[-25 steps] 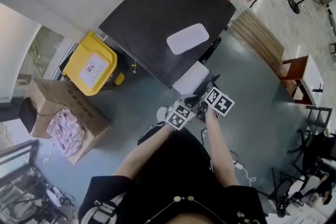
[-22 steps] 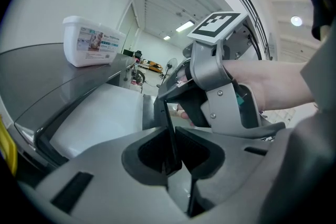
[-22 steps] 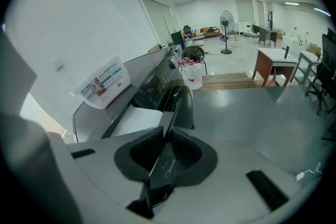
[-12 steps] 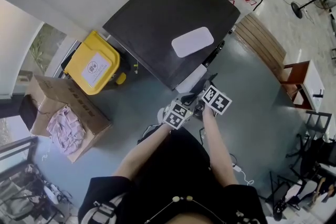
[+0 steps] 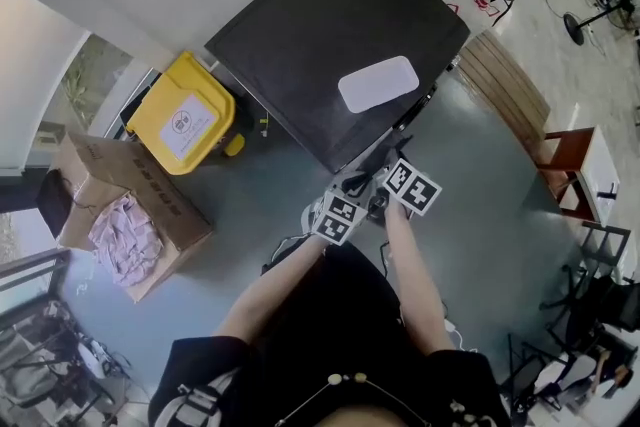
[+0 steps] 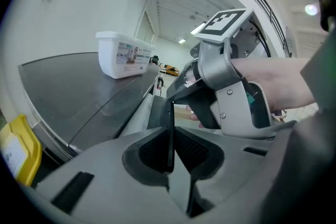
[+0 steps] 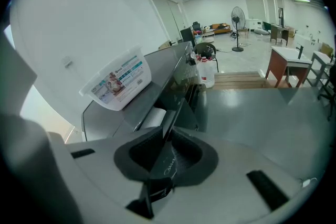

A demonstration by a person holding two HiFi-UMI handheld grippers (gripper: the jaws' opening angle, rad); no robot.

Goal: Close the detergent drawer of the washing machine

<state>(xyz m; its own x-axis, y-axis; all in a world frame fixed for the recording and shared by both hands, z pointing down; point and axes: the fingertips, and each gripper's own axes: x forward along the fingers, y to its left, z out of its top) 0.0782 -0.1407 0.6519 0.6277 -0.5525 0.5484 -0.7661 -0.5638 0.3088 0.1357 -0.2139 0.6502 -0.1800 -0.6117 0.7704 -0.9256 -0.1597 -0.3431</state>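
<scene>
**Drawer nearly home, one short push left**

We judge the job mostly done but not finished. The detergent drawer (image 7: 153, 117) sits at the front edge of the washing machine (image 5: 320, 45), just under its dark lid. In the right gripper view a strip of its white tray still shows between the dark front panel and the machine's face, so it is not yet flush. The left gripper (image 6: 169, 136) is clenched on that panel's thin edge, its jaws having just been closing on it; the right gripper (image 7: 167, 139) is clamped on the same panel. What remains, as we read it, is to push the drawer fully in, then let go. The white tub (image 5: 378, 83) on the lid stands well apart.
</scene>
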